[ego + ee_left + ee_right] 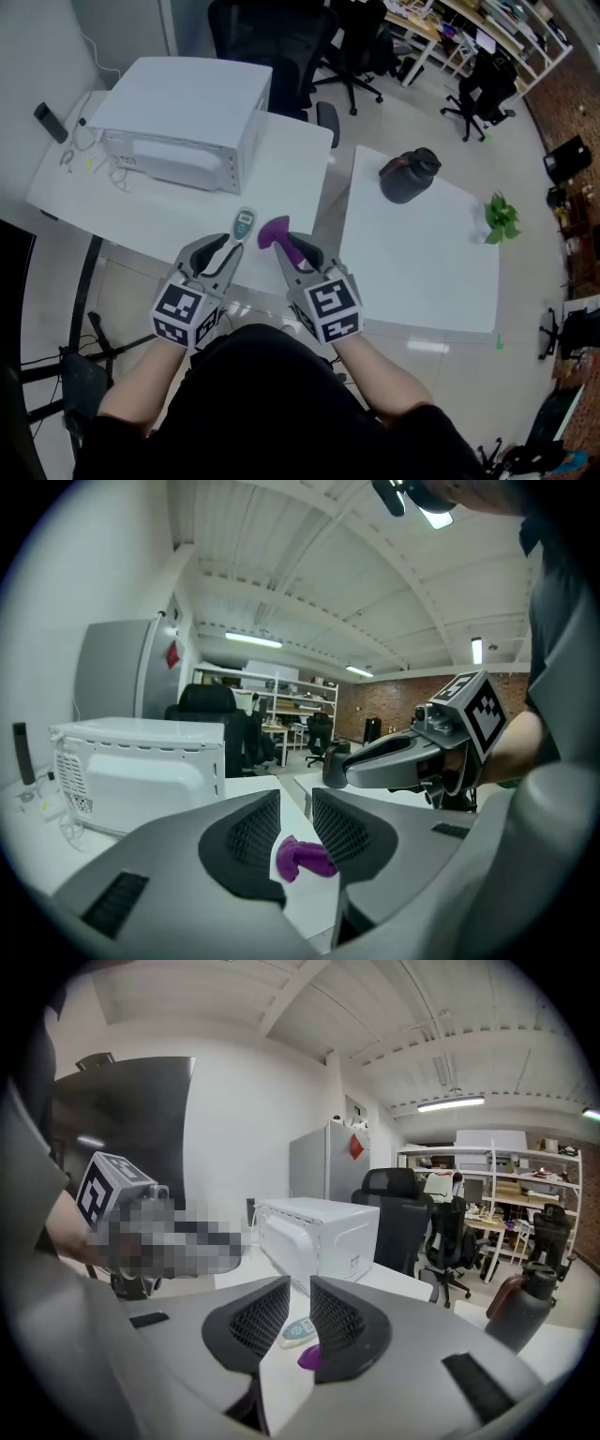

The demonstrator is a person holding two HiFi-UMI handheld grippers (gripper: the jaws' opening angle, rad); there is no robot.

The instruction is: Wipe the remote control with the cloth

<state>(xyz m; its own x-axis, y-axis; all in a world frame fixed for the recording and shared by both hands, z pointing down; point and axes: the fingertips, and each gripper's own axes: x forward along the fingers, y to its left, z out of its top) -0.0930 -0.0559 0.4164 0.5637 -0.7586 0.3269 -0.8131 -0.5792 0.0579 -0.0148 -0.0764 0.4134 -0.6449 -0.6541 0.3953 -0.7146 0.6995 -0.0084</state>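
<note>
Both the left gripper (pixel 223 251) and right gripper (pixel 291 251) are open a little and empty (wiping not begun), so we next grab the cloth (pixel 273 229) beside the remote control (pixel 244 224) on the bench (pixel 187 216).

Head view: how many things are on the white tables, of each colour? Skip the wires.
White: 1, microwave
Purple: 1, cloth
Black: 2, jug and small device
Green: 1, plant
Pale teal: 1, remote control
Total: 6
</note>
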